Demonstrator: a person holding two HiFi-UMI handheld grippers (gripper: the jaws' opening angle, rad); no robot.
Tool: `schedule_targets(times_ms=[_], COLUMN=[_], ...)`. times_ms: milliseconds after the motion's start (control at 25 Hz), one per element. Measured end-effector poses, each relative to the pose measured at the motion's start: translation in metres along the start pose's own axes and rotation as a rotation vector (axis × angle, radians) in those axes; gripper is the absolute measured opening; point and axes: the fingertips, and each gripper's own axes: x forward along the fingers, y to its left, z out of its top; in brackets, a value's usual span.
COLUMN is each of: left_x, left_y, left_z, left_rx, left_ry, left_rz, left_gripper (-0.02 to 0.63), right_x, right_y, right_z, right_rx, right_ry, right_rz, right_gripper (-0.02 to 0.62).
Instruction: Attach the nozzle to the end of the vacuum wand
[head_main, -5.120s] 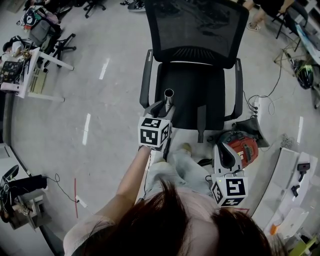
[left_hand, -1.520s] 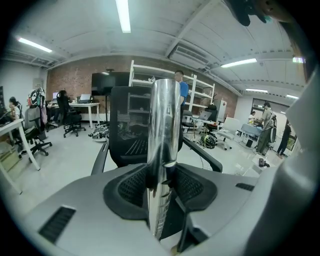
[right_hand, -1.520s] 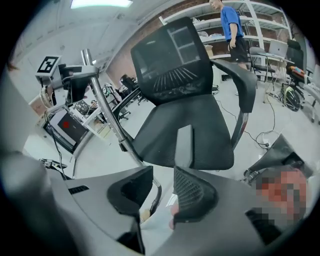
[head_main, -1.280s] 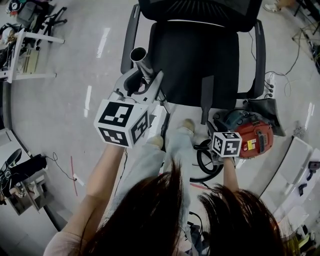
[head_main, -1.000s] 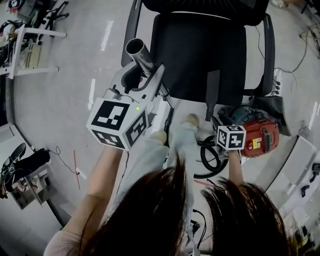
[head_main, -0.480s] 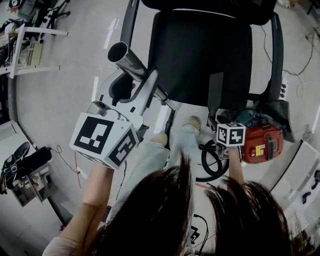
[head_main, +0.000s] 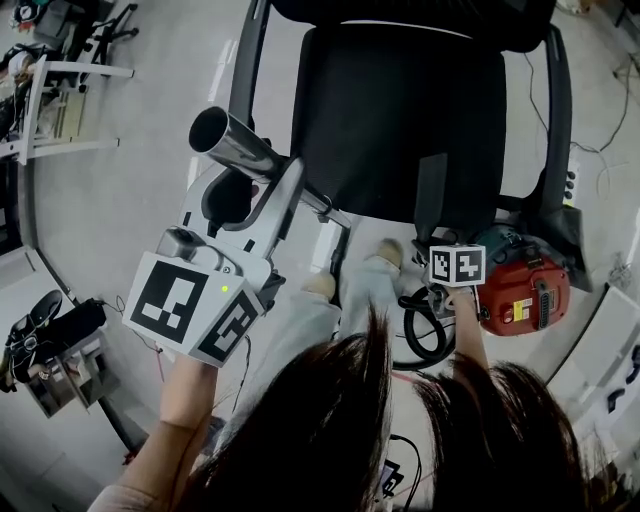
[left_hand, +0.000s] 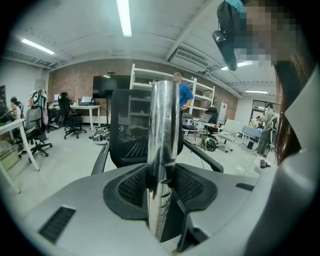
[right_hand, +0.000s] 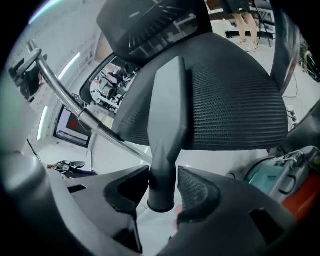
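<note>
The vacuum wand (head_main: 232, 148) is a shiny chrome tube clamped in the jaws of the left gripper (left_hand: 162, 186), tilted upward with its round end open. The nozzle (head_main: 431, 195), a dark grey crevice piece, leans flat tip up against the front of the black chair seat (head_main: 400, 110), well apart from the wand.

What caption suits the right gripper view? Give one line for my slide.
Right gripper, jaws just opening, brackets the round end of the nozzle lying on the chair, not yet gripped.

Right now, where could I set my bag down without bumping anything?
The grey floor between the black mesh office chair and the white desk lies bare. Its seat's left half is free too. It is crowded by the red vacuum cleaner, black coiled hose and grey nozzle.
</note>
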Motion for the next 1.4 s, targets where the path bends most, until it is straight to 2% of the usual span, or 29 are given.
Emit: schedule_targets(times_ms=[240, 320, 400, 560, 720, 1080, 1240, 1400], left_x=[0.0, 0.001, 0.002, -0.002, -0.007, -0.01, -0.015, -0.018], left_y=[0.001, 0.001, 0.0, -0.001, -0.003, -0.018, -0.026, -0.032], left_z=[-0.007, -0.004, -0.001, -0.006, -0.005, 0.008, 0.003, 0.006], left_rx=[-0.013, -0.006, 0.001, -0.009, -0.003, 0.034, 0.059, 0.066], left_ry=[0.051, 0.033, 0.01, 0.051, 0.054, -0.024, 0.016, 0.013], left_rz=[0.005, 0.0, -0.004, 0.016, 0.017, -0.006, -0.031, -0.043], left_gripper=[0.154, 0.154, 0.153, 0.154, 0.153, 0.153, 0.153, 0.154], right_x=[0.015, 0.017, 0.017, 0.011, 0.0, -0.03, -0.041, -0.055], right_y=[-0.004, -0.003, -0.001, 0.006, 0.015, 0.034, 0.042, 0.051], right_z=[-0.002, -0.003, -0.005, -0.008, -0.009, -0.005, -0.007, -0.004], right_rx=[0.03, 0.047, 0.078, 0.177, 0.234, 0.302, 0.313, 0.322], right_ry=[0.024, 0.03, 0.026, 0.022, -0.001, -0.065, -0.076, -0.094], right_rz=[-0.005, 0.011, 0.035, 0.075, 0.1, 0.162, 0.167, 0.171], right_gripper=[0.17, 0.17, 0.175, 0.175, 0.175, 0.175, 0.175, 0.175])
